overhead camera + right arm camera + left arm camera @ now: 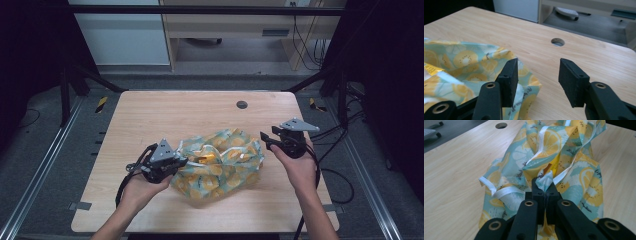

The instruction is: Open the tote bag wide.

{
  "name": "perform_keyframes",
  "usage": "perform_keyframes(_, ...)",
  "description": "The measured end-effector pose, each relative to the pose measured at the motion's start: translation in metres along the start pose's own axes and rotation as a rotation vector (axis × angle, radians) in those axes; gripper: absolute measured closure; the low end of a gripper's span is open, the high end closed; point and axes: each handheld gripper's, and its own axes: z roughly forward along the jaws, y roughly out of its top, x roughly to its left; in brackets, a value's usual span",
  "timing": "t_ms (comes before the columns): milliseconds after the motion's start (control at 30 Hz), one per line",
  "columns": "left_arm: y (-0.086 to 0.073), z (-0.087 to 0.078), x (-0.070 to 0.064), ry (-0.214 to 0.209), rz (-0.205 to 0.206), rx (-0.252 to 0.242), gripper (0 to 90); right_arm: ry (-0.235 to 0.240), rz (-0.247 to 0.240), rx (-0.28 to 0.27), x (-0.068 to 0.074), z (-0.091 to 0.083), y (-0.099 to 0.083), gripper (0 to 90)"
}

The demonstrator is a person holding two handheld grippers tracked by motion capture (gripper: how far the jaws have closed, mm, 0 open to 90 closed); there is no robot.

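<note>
Wooden counter [165,112] carries a crumpled lemon-print bag [220,165]. Left gripper [544,185] fingers pinch bag fabric; right gripper [537,80] fingers wide, just beside bag edge, w/o touching.

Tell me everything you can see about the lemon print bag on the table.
The lemon print bag is soft, thin fabric, pale teal with yellow citrus slices and white strap trim. It lies crumpled in a loose heap on the wooden table, near the front middle. Something yellow shows inside its folds. The left gripper is shut on a pinch of its fabric at the left side. The right gripper is open at the bag's right edge, not gripping it.
</note>
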Motion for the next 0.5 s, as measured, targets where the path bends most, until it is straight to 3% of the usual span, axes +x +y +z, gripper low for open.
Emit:
perform_keyframes(133, -0.012, -0.003, -0.005, -0.019, 0.007, 0.004, 89.5, 0.03, -0.022, 0.019, 0.004, 0.011, 0.002, 50.3)
perform_keyframes(300, -0.027, -0.009, -0.006, -0.014, 0.009, 0.004, 89.5, 0.047, -0.045, 0.05, 0.008, 0.024, 0.005, 49.5)
perform_keyframes(400, -0.033, -0.011, -0.005, -0.016, 0.004, -0.003, 89.5, 0.082, -0.069, 0.074, 0.011, 0.033, 0.005, 47.5)
perform_keyframes(500, -0.038, -0.01, -0.006, -0.017, 0.007, -0.008, 89.5, 0.131, -0.053, 0.099, 0.015, 0.041, 0.005, 42.3)
